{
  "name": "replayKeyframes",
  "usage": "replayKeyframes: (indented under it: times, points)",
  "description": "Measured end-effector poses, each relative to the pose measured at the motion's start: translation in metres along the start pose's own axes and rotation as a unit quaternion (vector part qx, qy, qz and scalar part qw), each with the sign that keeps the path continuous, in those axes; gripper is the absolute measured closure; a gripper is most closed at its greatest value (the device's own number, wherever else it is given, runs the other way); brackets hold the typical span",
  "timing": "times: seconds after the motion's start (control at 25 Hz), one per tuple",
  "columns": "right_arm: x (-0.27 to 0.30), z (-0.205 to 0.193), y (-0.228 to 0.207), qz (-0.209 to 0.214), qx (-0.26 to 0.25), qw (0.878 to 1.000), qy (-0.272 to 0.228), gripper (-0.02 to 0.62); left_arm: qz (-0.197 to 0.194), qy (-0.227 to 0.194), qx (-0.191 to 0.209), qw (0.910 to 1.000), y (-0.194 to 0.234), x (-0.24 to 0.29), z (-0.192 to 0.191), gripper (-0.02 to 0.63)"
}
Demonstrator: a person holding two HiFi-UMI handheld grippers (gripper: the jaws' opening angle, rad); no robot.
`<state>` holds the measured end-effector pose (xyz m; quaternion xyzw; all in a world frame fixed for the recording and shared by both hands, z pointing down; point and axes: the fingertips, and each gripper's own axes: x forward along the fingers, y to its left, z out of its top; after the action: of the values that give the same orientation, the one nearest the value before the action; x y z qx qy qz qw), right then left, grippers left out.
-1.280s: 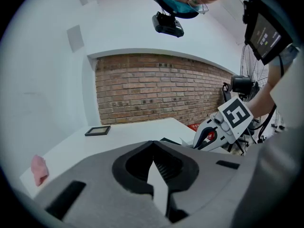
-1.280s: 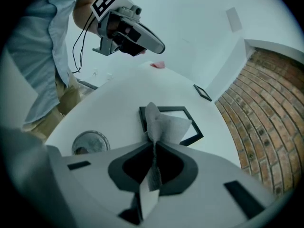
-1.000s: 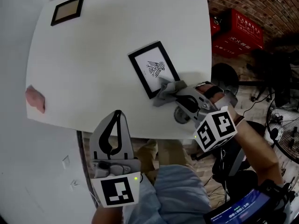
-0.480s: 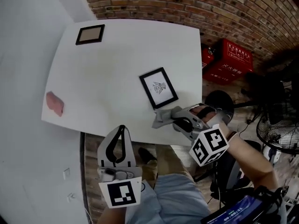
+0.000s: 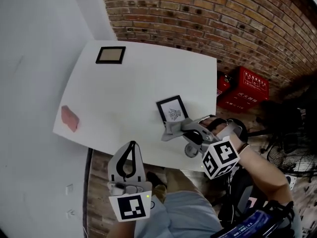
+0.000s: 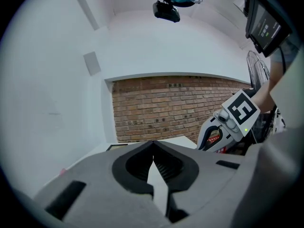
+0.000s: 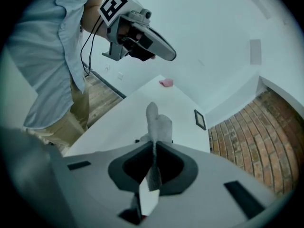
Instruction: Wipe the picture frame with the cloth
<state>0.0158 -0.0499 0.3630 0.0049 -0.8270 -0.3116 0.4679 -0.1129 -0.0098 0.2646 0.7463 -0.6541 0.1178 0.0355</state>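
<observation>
The black picture frame (image 5: pixel 172 111) with a bird drawing lies flat on the white table (image 5: pixel 124 98) near its front right edge. My right gripper (image 5: pixel 182 128) is shut on a grey cloth (image 5: pixel 172 129), which hangs at the frame's near edge. In the right gripper view the cloth (image 7: pixel 156 121) stands up out of the shut jaws of my right gripper (image 7: pixel 153 148) and hides most of the frame. My left gripper (image 5: pixel 131 145) is shut and empty, held off the table's front edge, and its shut jaws (image 6: pixel 153 145) point at the brick wall.
A second, smaller frame (image 5: pixel 110 55) lies at the table's far left corner. A pink rag (image 5: pixel 70 118) sits at the table's left edge. Red crates (image 5: pixel 247 87) stand on the floor at the right by the brick wall. A fan (image 5: pixel 292 150) and cables lie further right.
The right gripper drew the cloth off the frame's lower corner to its near edge. The head view pulled back and shows more of the wall. The left gripper barely moved.
</observation>
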Motion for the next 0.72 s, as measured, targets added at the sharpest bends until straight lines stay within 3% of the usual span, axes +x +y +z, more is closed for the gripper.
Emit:
replayKeyframes:
  times: [0.72]
  points:
    - [0.082,-0.044,-0.053,0.048,-0.035,0.998,-0.011,0.571,0.046,0.072,-0.023,0.9961,0.023,0.064,-0.045,0.597]
